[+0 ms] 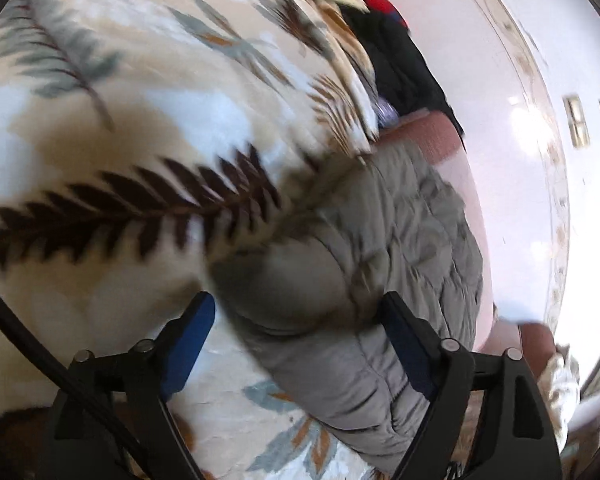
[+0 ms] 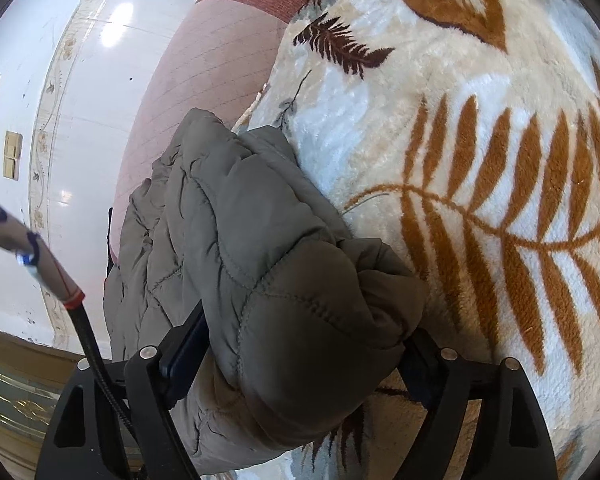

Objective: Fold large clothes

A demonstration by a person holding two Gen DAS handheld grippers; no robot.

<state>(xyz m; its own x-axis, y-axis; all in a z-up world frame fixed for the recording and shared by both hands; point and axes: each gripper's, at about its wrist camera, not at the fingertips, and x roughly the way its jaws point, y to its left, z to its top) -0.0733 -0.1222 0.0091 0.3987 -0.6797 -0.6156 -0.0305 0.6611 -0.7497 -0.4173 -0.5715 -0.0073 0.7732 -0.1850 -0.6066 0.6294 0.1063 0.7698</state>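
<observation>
1. Jaws of the left gripper (image 1: 298, 322) stand wide apart, angled down over the bed; a rounded bulge of the grey jacket (image 1: 340, 280) sits between the blue pads (image 1: 192, 340), and the blur hides whether either pad touches it.
2. Right gripper (image 2: 300, 344) points forward along the bed edge, its jaws spread wide with a thick fold of the jacket (image 2: 260, 260) bunched between them. The left pad (image 2: 184, 360) lies against the fabric; the right finger is mostly hidden behind the fold, so I cannot tell how firm the hold is.
3. Jacket is puffy, quilted in stitched panels, matte olive-grey, crumpled into a long roll running ahead of both pairs of jaws along the edge of the blanket (image 2: 480, 160).
4. Blanket is plush, cream and white, printed with brown and orange fern leaves.
5. Beyond the jacket, a pink mattress side (image 2: 204, 80) drops to a glossy white floor (image 2: 80, 92).
6. Far ahead of the left jaws lies a dark garment with red (image 1: 396, 52).
</observation>
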